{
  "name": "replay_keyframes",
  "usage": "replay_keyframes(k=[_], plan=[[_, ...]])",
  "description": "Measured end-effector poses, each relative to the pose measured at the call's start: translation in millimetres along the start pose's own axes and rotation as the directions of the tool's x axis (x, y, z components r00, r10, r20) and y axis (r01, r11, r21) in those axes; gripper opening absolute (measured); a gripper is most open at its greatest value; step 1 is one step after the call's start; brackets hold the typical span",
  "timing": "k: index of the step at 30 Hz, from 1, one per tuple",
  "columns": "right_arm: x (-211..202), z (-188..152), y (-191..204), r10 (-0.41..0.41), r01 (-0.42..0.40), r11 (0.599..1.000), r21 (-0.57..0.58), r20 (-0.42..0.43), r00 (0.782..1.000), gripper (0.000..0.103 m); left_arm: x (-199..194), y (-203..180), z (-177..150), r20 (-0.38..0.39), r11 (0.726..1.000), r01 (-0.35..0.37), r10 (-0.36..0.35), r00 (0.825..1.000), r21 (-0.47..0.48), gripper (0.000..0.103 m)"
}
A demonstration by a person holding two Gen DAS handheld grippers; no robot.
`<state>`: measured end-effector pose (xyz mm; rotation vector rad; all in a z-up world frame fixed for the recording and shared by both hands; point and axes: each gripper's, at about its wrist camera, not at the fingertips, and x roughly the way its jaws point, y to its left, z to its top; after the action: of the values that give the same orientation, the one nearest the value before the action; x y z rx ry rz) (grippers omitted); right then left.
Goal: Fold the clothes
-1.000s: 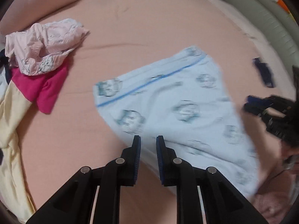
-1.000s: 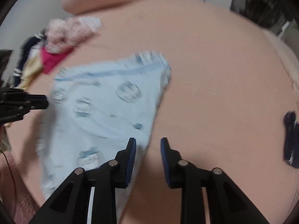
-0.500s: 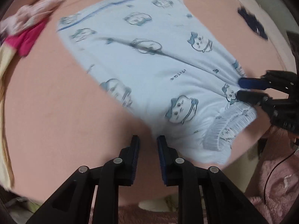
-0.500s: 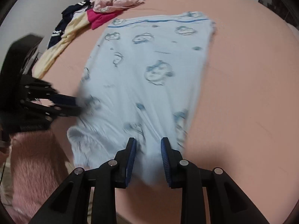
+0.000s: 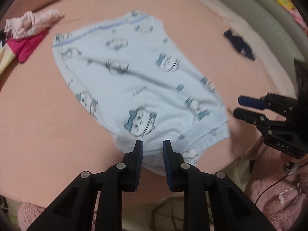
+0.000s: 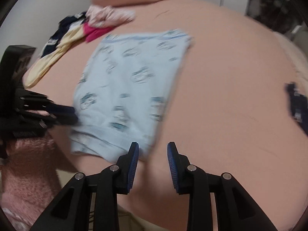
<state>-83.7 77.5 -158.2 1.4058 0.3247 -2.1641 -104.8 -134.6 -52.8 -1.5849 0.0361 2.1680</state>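
Peach-pink bedsheet (image 5: 38, 127) fills both views, with a heap of unfolded clothes (image 5: 27, 34) — pale pink, magenta, cream — bunched at its far left and a small navy garment (image 5: 239, 45) lying apart near the green headboard. Spread flat in the middle is the light blue cotton garment printed with cartoon faces (image 5: 134, 80), its ribbed hem nearest the bed edge. Half a second ago both tools pinched that hem; now the left gripper (image 5: 153, 144) stands parted just above the cloth, holding nothing, and the right gripper (image 6: 153, 147) is spread wide beside the hem's corner, likewise empty. Having been dragged toward the edge and let go, the garment looks smoothed and ready, so the first fold seems the next step.
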Motion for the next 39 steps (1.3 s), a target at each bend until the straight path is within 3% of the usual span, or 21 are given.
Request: replay_keyframes(k=[2,5,8,12,15,18,21,22,23,24,27,29,31,32,35,38,39], plan=[[-4.5,-7.6,1.3,0.034,-0.034,0.999,-0.014,-0.005,0.999,0.039,-1.5,-7.3,-0.5,0.005,0.999,-0.002,0.002,1.0,0.043,0.019],[-3.5,-19.2,8.7,0.087,-0.089,0.994,-0.064,-0.037,0.996,0.04,3.3,-21.2,-7.3,-0.026,0.997,-0.024,0.026,0.999,0.07,0.019],[13.4,-22.9,24.6,0.01,-0.016,0.994,-0.104,-0.059,0.998,0.04,11.5,-22.7,-11.9,-0.041,0.998,-0.043,0.045,0.998,0.051,0.019],[29.4,-21.3,43.2,0.021,-0.025,0.997,-0.066,-0.06,0.998,0.04,11.4,-22.3,-16.3,-0.027,0.998,-0.041,0.042,0.999,0.037,0.019],[24.2,-21.0,48.3,-0.017,0.017,0.998,-0.066,0.011,1.0,0.04,14.9,-22.0,-17.3,-0.025,0.998,-0.043,0.044,0.999,0.037,0.019],[40.8,-16.7,34.7,-0.032,0.032,0.999,0.025,-0.013,0.999,0.04,24.0,-23.5,-16.3,-0.035,0.998,-0.052,0.053,0.998,0.034,0.019],[39.1,-12.7,29.4,-0.018,0.015,0.996,0.084,0.043,0.999,0.04,33.1,-26.1,-13.4,-0.021,0.997,-0.057,0.058,0.998,0.05,0.019],[36.7,-11.8,31.0,-0.032,0.026,0.996,0.081,0.067,0.997,0.037,33.5,-28.2,-13.0,-0.013,0.997,-0.051,0.052,0.999,0.062,0.017],[34.1,-10.9,32.5,-0.046,0.038,0.996,0.079,0.09,0.995,0.024,33.3,-30.6,-12.6,-0.007,0.997,-0.039,0.04,0.999,0.074,0.012],[30.7,-10.2,33.8,-0.062,0.052,0.995,0.09,0.109,0.992,0.023,31.5,-33.7,-12.1,-0.005,0.996,-0.012,0.013,1.0,0.085,0.008],[13.5,-9.5,24.0,-0.111,0.092,0.987,0.131,0.147,0.983,0.014,34.0,-39.8,-13.0,-0.032,0.992,0.014,-0.01,0.999,0.122,0.008],[12.2,-10.9,9.7,-0.119,0.091,0.976,0.197,0.135,0.984,0.014,42.3,-38.7,-18.1,-0.076,0.99,0.011,0.0,0.997,0.137,0.008],[37.8,-10.2,-3.4,-0.07,0.053,0.965,0.255,0.058,0.996,0.014,49.6,-34.3,-24.8,-0.102,0.992,0.006,0.007,0.995,0.123,0.008],[48.9,-10.1,-9.7,-0.043,0.033,0.958,0.283,0.029,0.999,0.014,49.3,-32.9,-26.9,-0.099,0.994,0.006,0.006,0.995,0.113,0.008],[38.3,-10.8,-12.8,0.042,-0.066,0.954,0.292,0.088,0.995,0.016,26.2,-36.5,-23.2,0.003,0.995,0.025,-0.025,1.0,0.095,0.008],[38.1,-5.5,-7.5,0.039,-0.065,0.965,0.254,0.104,0.994,0.016,10.1,-44.1,-16.7,0.076,0.994,0.038,-0.046,0.996,0.099,0.013],[41.8,-4.1,-7.8,0.038,-0.064,0.964,0.26,0.102,0.994,0.016,13.1,-48.2,-13.4,0.076,0.993,0.031,-0.039,0.996,0.11,0.02]])
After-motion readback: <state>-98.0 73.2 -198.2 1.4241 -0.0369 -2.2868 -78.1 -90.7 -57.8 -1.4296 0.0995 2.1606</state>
